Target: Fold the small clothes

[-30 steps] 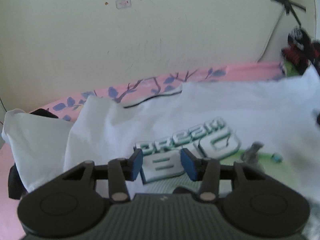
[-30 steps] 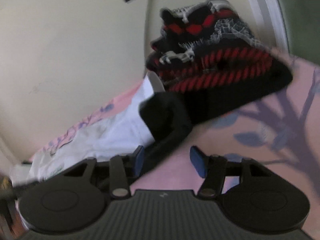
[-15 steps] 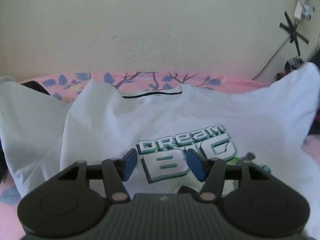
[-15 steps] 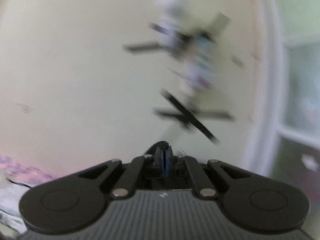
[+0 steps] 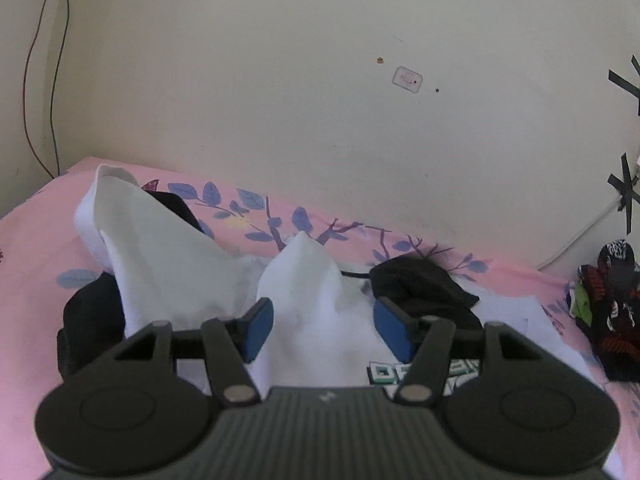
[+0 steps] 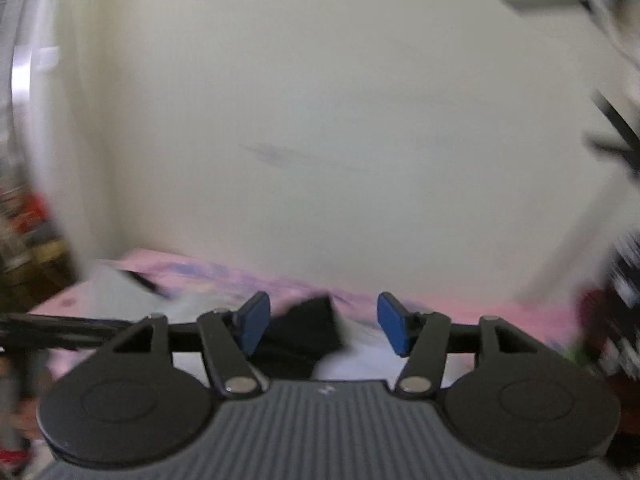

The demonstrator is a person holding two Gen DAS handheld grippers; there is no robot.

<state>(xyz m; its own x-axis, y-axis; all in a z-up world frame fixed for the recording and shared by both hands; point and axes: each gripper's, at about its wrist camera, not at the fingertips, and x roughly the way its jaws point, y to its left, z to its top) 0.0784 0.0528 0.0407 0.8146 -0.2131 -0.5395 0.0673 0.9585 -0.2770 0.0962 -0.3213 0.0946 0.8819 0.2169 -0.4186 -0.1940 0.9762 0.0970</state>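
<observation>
A white T-shirt [image 5: 316, 280] with a "DREAM" print [image 5: 384, 372] lies rumpled on the pink bed sheet [image 5: 36, 240], one fold standing up in a peak. My left gripper [image 5: 326, 330] hovers over it, open, and its blue pads touch no cloth. A black garment [image 5: 420, 288] rests on the shirt's far right part. In the blurred right wrist view my right gripper [image 6: 324, 324] has its jaws opening, with nothing held; a black garment [image 6: 304, 332] and white cloth [image 6: 360, 356] lie beyond the pads.
A second black garment [image 5: 88, 320] lies under the shirt's left side. A red, black and white patterned garment [image 5: 616, 308] is heaped at the right edge of the bed. The cream wall [image 5: 320, 120] rises just behind the bed, with wires [image 5: 52, 80] at its left.
The shirt, spread flat with its print showing, now lies rumpled with a peak and a black garment on it. The right gripper, shut half a second ago facing the wall, stands open over the bed.
</observation>
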